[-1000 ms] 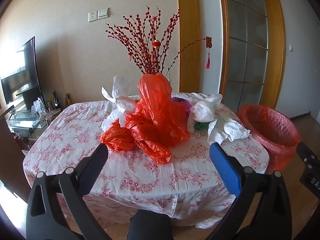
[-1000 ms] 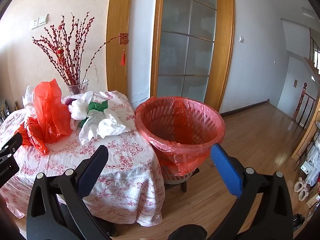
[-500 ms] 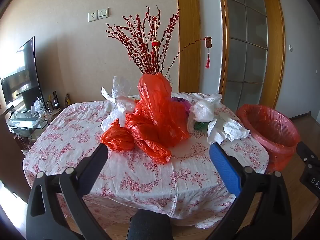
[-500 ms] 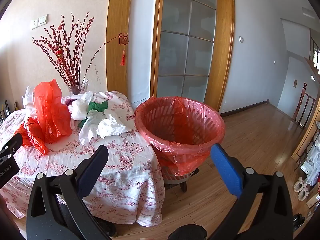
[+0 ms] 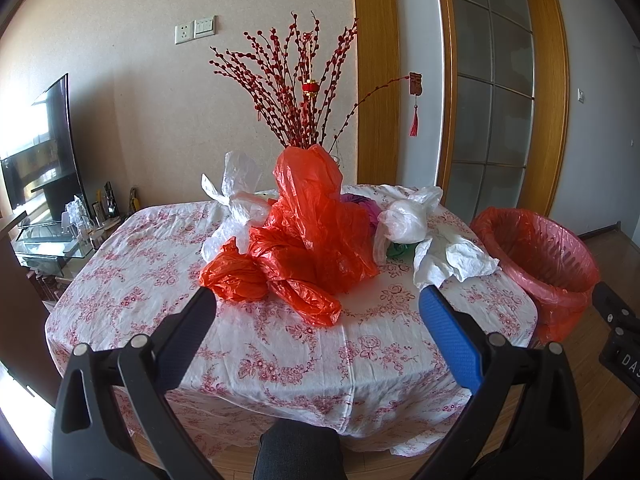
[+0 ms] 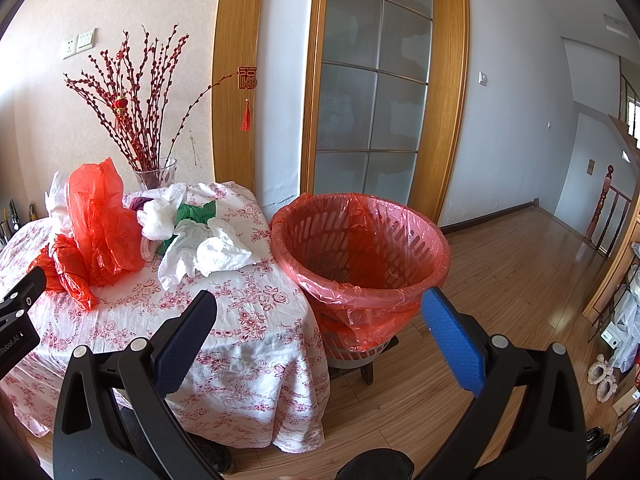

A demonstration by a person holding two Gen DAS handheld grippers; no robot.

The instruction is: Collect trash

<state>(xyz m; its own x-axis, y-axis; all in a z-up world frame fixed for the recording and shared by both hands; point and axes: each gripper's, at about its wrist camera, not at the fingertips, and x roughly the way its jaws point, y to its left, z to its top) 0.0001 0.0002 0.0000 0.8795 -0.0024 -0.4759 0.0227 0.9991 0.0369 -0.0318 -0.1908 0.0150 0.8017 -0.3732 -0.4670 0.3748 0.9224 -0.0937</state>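
No visible change from a second ago: both views the same, nothing picked up, so task not yet started. Left gripper [image 5: 316, 300] held short of the surface [image 5: 280, 352], fingers wide apart, empty. Right gripper [image 6: 318, 300] likewise wide apart, empty, facing the red-lined trash basket [image 6: 360, 248] just beside the surface's right edge. Trash piled mid-surface: tall red bag [image 5: 316, 216] upright, long axis vertical, peak pointing up in front of the vase of red branches [image 5: 296, 92]; smaller red bag [image 5: 236, 272] bunched at its left; white bags [image 5: 404, 222] and crumpled white sheet [image 5: 452, 258] nearer the basket, no clear axis. Probably a reach for the nearest bag next
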